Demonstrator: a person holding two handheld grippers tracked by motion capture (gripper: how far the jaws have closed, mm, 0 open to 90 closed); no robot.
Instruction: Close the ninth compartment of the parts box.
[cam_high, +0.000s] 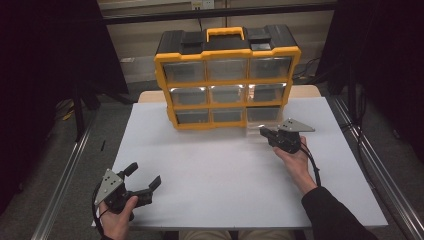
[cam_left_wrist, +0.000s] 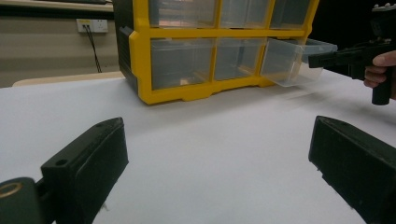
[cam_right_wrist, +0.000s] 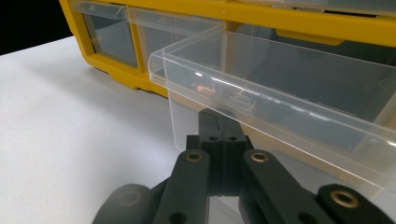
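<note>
A white table (cam_high: 215, 170) carries a yellow cabinet (cam_high: 227, 77) at its far side; its bottom right drawer (cam_left_wrist: 294, 60) juts out, its front pinched in the right gripper (cam_high: 263, 132); the left gripper (cam_high: 145, 180) rests wide open, well apart, near the table's front left.

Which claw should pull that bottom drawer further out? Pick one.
The right claw. It is shut on the clear drawer, already partly out of the yellow cabinet. The left claw sits open, far back on the table.
</note>
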